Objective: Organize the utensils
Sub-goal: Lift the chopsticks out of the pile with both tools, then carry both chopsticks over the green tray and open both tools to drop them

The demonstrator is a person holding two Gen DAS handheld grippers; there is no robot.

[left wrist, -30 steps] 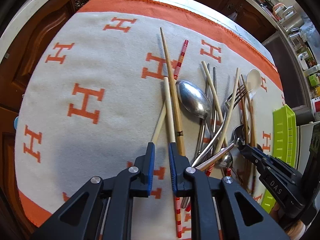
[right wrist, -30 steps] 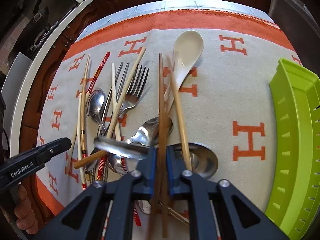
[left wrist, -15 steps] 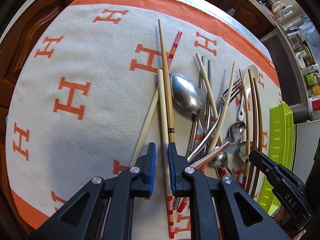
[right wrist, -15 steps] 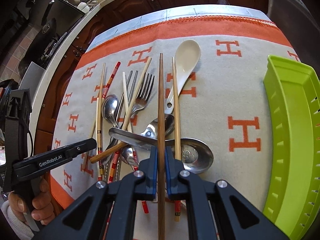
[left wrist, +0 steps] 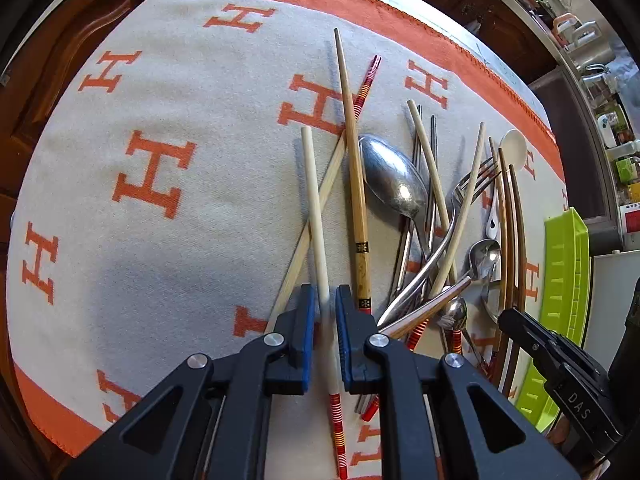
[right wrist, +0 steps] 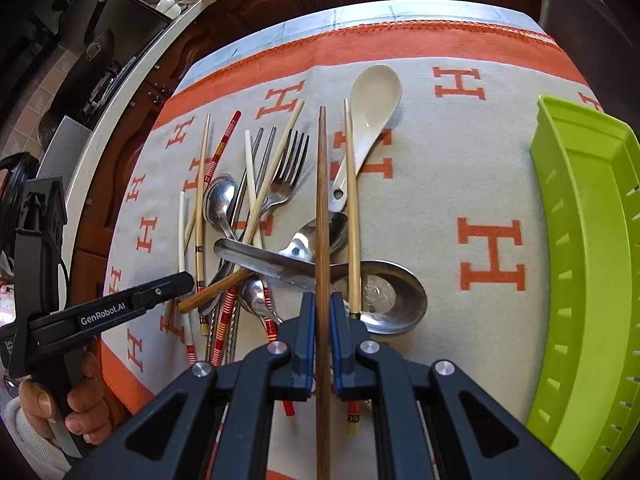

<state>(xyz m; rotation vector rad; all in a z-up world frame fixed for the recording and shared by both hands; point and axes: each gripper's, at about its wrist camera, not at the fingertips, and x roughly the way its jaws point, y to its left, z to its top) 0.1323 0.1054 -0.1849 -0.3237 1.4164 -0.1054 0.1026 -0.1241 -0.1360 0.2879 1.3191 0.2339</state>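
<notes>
Sorting stage: early; as far as either view shows, no utensil lies in the green tray (right wrist: 584, 264), though its interior is only partly seen.
Landmark: the green tray, standing at the edge of the orange-lettered cloth (right wrist: 472, 168) that covers the bench.
Left hand-held gripper (left wrist: 323, 312): closed on a pale chopstick with a red-striped end (left wrist: 314, 204), held over the cloth on the side of the pile farthest from the tray.
Right hand-held gripper (right wrist: 319, 320): closed on a dark brown chopstick (right wrist: 322, 200), which stands above the pile on its tray side.
Pile (right wrist: 256, 240): well apart from the tray, still crossed and overlapping; forks, steel spoons, metal chopsticks and wooden chopsticks lie tangled.
White ceramic spoon (right wrist: 374, 96): on the cloth at the far end of the pile, between it and the tray, not yet moved.
Large steel ladle-spoon (right wrist: 384, 292): nearest the tray of all pieces in the pile, its handle pinned under other cutlery.
Remaining work, judged: carry both held chopsticks to the tray, then clear nearly every other piece.
</notes>
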